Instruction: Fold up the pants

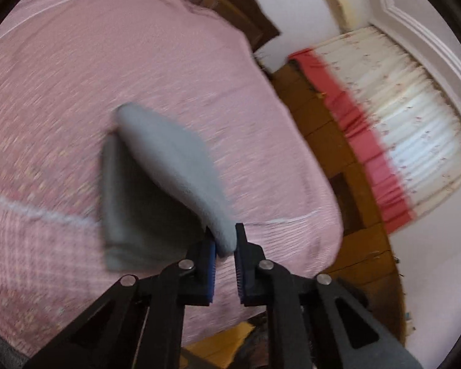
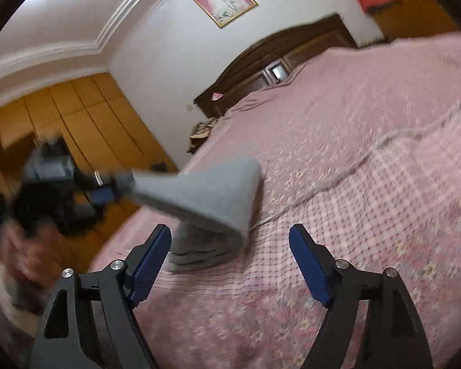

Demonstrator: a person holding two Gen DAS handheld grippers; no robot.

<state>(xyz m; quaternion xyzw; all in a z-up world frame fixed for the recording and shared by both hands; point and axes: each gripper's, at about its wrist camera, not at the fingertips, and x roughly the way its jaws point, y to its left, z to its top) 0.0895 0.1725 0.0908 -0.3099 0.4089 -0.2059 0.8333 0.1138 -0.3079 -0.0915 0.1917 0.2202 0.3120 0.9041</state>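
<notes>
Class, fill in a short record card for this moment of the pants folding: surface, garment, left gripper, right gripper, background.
surface: pink patterned bedspread on a bed
garment: grey pants, partly folded, the top layer lifted off the stack below
left gripper: shut on an edge of the pants, holding it above the bed
right gripper: open, holding nothing, the folded stack just ahead of it
background: dark wooden headboard, framed picture on the wall, red and white curtain

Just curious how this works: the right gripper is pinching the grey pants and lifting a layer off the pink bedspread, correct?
Not quite: the left gripper pinches the grey pants, as the left wrist view shows. The right gripper is open and empty. The pink bedspread part is right.
</notes>
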